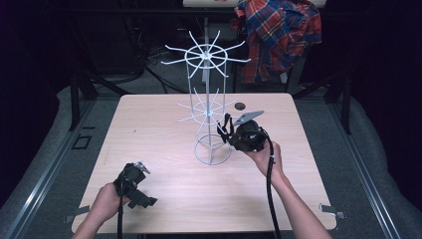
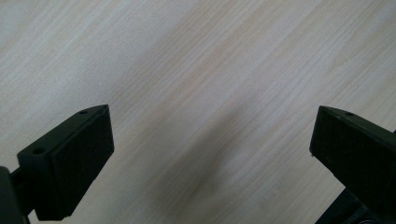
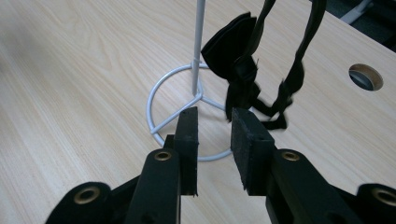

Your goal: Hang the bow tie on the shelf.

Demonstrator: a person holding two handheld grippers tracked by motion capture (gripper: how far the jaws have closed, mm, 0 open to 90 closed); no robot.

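Black strap [image 3: 247, 60] hangs on the white wire rack [image 1: 209, 107], just beyond the right gripper [image 3: 214, 116], jaws slightly parted, empty. Left gripper [image 2: 210, 135], seen from its own camera: jaws wide over bare table [image 2: 187, 56].

A white wire rack [image 1: 209, 107] stands mid-table [image 1: 149, 144], its spokes fanning outward at two levels; a black strap [image 3: 243, 65] hangs from it. Bare wood lies open to its left and along the near edge.
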